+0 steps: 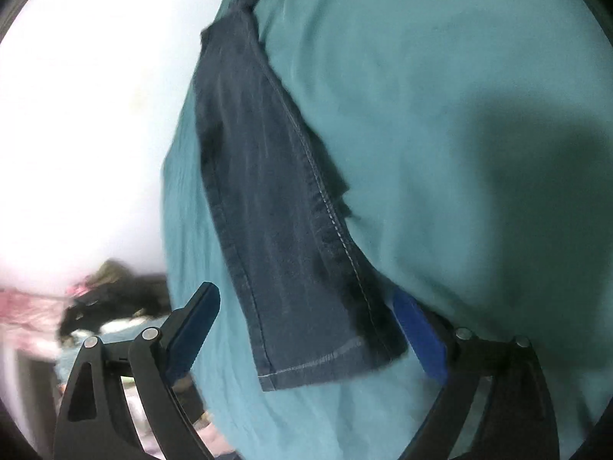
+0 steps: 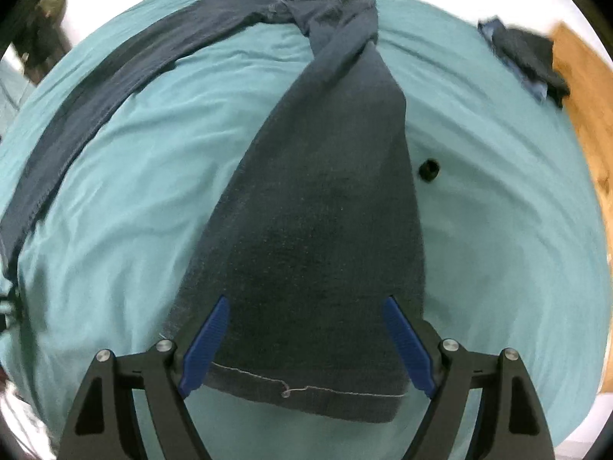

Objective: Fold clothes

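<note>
Here, left gripper (image 1: 306, 318) with its blue-padded jaws spread wide apart, nothing clamped, set either side of the hemmed cuff of one leg of the dark blue denim jeans (image 1: 283, 207); right-hand pad partly hidden behind the cuff edge, contact impossible to judge. Likewise the right gripper (image 2: 304, 324), jaws wide apart and holding nothing, poised over the other leg's cuff (image 2: 306, 395), a loose thread trailing along its hem. Both legs lying flat on the wrinkled teal bedsheet (image 2: 134, 176), splayed apart in a V and joined at the twisted, bunched waist end (image 2: 318, 11) at the far side of the bed. Just right of the nearer leg, a small dark round object (image 2: 429, 168) on the sheet, too blurred to identify. Farther right, a crumpled dark garment (image 2: 525, 61) at the sheet's edge, beside a brown wooden surface (image 2: 586, 115). Left of the bed, a blurred dark heap (image 1: 111, 299) against a bright white background.
</note>
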{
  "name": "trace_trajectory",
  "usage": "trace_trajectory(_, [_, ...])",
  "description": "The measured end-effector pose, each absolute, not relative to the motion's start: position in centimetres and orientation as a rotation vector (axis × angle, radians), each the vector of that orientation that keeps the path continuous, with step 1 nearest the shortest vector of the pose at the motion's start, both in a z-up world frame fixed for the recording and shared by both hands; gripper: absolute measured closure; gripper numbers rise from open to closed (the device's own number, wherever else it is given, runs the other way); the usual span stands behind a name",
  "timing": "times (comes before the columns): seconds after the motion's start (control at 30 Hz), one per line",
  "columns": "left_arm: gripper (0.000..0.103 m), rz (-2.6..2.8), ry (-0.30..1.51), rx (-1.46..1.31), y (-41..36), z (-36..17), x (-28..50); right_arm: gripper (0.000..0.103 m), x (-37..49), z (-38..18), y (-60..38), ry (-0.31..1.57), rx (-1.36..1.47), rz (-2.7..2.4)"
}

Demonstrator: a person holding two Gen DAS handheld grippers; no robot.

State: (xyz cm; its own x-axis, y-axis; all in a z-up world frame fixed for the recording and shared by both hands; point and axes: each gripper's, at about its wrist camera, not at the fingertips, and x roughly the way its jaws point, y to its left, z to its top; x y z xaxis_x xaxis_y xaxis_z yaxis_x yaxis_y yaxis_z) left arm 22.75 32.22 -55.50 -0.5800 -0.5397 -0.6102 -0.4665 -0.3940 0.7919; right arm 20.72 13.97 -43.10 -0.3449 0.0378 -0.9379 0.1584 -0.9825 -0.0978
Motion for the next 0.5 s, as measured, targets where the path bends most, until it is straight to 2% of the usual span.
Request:
trace_trajectory(0.03, [0.011,-2.165,-1.649,1.456,31.9,-56.0,22.0,0.022,21.0,-43.1,13.8,0.305,1.741,-2.507])
trace_trajectory(0.07, [0.022,-2.190,-1.598,1.487,32.2,-55.9,22.0,0.022,21.2,-43.1,13.7,0.346,1.729,-2.511])
trace_trajectory(0.1, [0.038,-2.219,-1.545,1.526,32.5,-55.8,22.0,0.022,21.4,-43.2,13.6,0.383,1.717,-2.514])
trace_trajectory(0.13, [0.088,-2.230,-1.501,1.566,32.8,-55.5,22.0,0.022,21.6,-43.2,13.7,0.386,1.709,-2.515])
trace_trajectory(0.17, [0.096,-2.210,-1.472,1.593,33.0,-55.0,21.9,0.022,21.8,-43.1,14.0,0.368,1.709,-2.520])
trace_trajectory(0.33, [0.099,-2.263,-1.280,1.577,34.8,-50.2,23.1,0.022,22.3,-42.6,15.5,0.261,1.705,-2.541])
trace_trajectory(0.5, [0.099,-2.406,-1.148,1.503,42.8,-41.3,23.2,0.022,23.0,-41.2,16.4,0.233,1.631,-2.568])
